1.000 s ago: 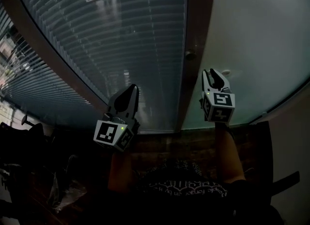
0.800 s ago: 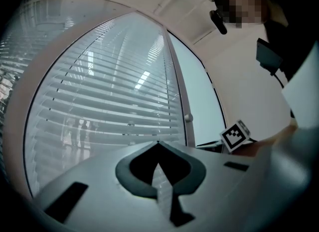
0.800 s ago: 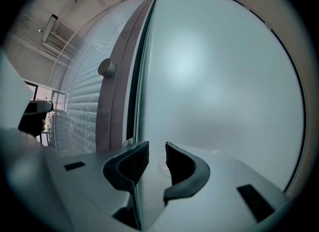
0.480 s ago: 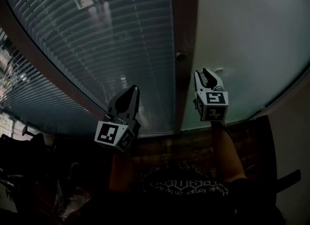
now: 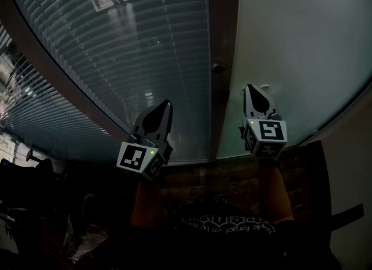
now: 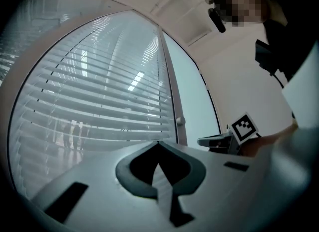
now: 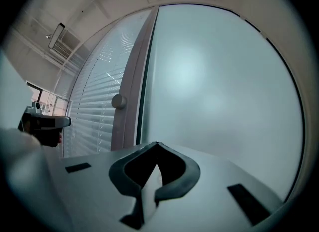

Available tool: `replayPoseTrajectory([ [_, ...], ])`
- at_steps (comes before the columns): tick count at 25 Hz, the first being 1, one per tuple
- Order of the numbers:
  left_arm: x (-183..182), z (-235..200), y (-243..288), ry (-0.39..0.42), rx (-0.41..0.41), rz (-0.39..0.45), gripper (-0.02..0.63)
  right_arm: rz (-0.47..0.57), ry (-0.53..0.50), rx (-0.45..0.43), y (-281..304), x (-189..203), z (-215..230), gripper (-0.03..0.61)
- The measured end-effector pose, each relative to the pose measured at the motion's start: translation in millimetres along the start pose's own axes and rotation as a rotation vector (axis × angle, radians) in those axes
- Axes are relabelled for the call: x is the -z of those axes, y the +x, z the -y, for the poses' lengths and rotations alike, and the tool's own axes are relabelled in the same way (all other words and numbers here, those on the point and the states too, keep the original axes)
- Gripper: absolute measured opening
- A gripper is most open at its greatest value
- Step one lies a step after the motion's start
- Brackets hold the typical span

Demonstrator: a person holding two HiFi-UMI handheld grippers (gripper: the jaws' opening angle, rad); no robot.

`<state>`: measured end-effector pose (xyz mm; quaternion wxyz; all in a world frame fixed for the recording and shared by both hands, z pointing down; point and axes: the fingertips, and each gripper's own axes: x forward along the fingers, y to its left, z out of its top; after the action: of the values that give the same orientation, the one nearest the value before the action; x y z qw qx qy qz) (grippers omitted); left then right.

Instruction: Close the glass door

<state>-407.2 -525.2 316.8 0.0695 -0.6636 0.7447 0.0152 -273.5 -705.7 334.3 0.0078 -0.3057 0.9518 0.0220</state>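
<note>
The glass door [image 5: 133, 48] with horizontal blinds behind it fills the left of the head view. Its dark upright frame [image 5: 224, 19] carries a small round knob [image 5: 218, 67]. My left gripper [image 5: 164, 104] is shut and empty, held in front of the slatted glass, left of and below the knob. My right gripper [image 5: 250, 87] is shut and empty too, just right of and below the knob, before the frosted panel [image 5: 296, 48]. In the left gripper view the knob [image 6: 180, 121] sits beyond the closed jaws. In the right gripper view the knob [image 7: 118, 101] is up to the left.
A thin dark seam [image 7: 142, 101] runs between the door frame and the frosted panel. A person's dark patterned clothing [image 5: 226, 222] fills the bottom of the head view. Dim furniture [image 5: 35, 164] stands at lower left. A dark strip [image 5: 317, 164] edges the pale wall at right.
My right gripper's jaws, parted at the tip earlier, have shut, and it has drawn slightly down and right of the knob. The left gripper has shifted a little to the right.
</note>
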Motion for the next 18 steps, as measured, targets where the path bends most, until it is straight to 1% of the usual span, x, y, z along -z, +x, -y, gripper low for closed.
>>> replayPoseTrajectory([
  [4,-0.5,1.2,-1.1,-0.004,-0.002,0.003,0.002,0.034,0.013,-0.004,-11.4,-10.0,1.5,0.003],
  [8,-1.4,3.2,-2.3,-0.007,-0.005,0.008,0.002,0.065,-0.007,-0.015,-22.7,-21.2,-1.2,0.003],
  [13,-0.1,4.1,-1.2,-0.010,-0.006,-0.001,0.002,0.095,0.000,0.007,-31.7,-34.4,1.0,0.003],
  [18,-3.6,0.6,-2.1,-0.014,-0.028,0.007,0.002,0.091,-0.014,0.012,-32.8,-31.7,-0.2,0.003],
])
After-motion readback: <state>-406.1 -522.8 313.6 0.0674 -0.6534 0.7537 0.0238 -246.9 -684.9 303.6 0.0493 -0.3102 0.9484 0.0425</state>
